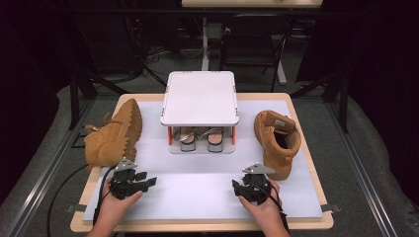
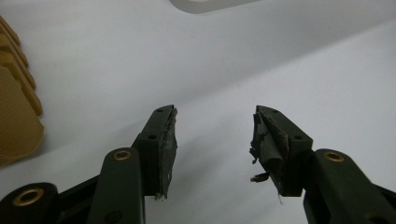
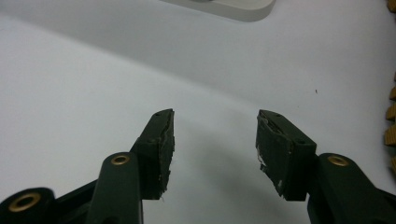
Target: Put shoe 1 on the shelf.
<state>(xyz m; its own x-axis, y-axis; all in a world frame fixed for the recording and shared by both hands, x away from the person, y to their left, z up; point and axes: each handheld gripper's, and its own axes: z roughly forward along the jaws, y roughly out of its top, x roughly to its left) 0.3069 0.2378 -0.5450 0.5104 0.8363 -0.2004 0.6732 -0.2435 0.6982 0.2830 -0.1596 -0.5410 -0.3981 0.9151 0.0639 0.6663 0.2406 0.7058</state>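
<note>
While both grippers are hovering low over the near edge of the tabletop, neither is holding anything. The left gripper (image 1: pixel 148 180) is sitting by the near left corner with its jaws standing well apart over bare white mat (image 1: pixel 197 190), and the right gripper (image 1: pixel 236 186), near the right part of that same edge, is showing the same wide gap with nothing between its worn pads (image 3: pixel 164 149).

I am judging this as the approach step: 2 tan work boots are waiting, and the hands are lining up to reach for them. The left boot (image 1: pixel 112 136) is lying on its side at the left edge, its lugged sole facing the middle of the tabletop, its long axis running from the near left edge toward the far side, though I cannot tell which end is the toe. The right boot (image 1: pixel 275 140) is standing upright at the right edge, opening upward, its long axis running near to far, toe toward the near edge.

Between them, a white 2-level shoe rack (image 1: pixel 199 98) is holding a pair of sandals (image 1: pixel 201 138) underneath. Next, each gripper will likely be swinging outward to its boot and closing on the collar.
</note>
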